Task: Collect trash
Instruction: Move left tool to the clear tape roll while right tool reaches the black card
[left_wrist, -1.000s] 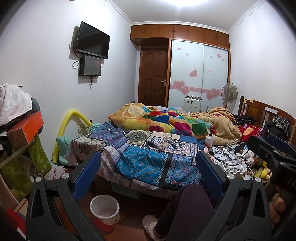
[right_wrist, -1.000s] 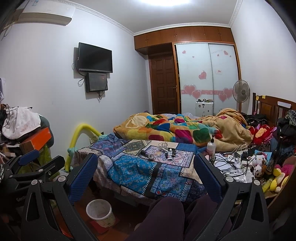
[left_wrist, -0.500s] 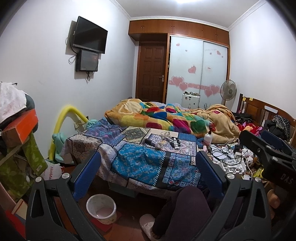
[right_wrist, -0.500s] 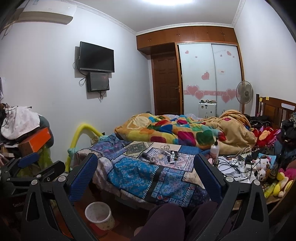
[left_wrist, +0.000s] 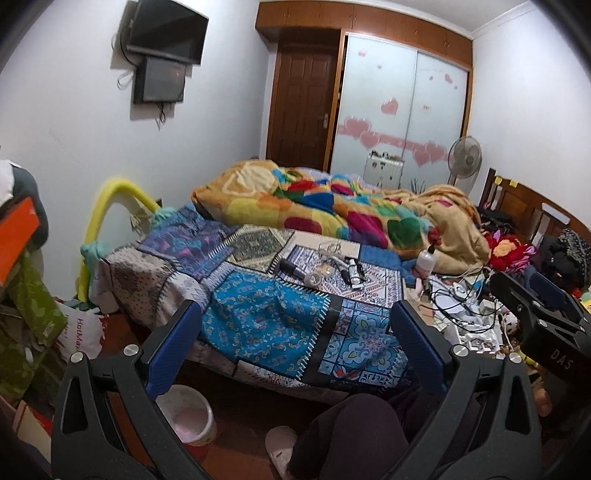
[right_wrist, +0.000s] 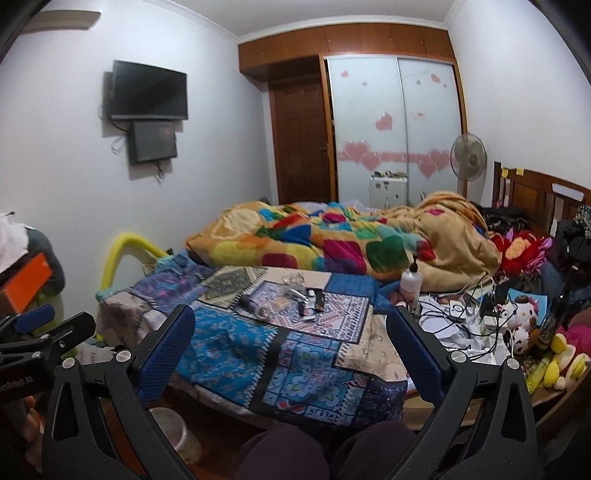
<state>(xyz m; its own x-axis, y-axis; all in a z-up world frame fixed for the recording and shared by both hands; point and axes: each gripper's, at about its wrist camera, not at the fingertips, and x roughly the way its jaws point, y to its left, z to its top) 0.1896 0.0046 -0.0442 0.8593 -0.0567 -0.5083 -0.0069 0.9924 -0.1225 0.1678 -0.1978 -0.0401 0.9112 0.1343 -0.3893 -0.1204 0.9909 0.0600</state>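
Observation:
A small white waste bin stands on the floor below the bed's near edge; its rim also shows in the right wrist view. Small loose items lie on the patterned quilt in the middle of the bed, also seen in the right wrist view. My left gripper is open and empty, held well short of the bed. My right gripper is open and empty too, and shows at the right edge of the left wrist view.
A folded colourful blanket lies across the far bed. Cables, a white bottle and toys crowd the right side. Stacked clothes and an orange box stand at left. The person's knees are just below me.
Both views have tilted downward and moved a little closer to the bed. Both grippers stay open and empty.

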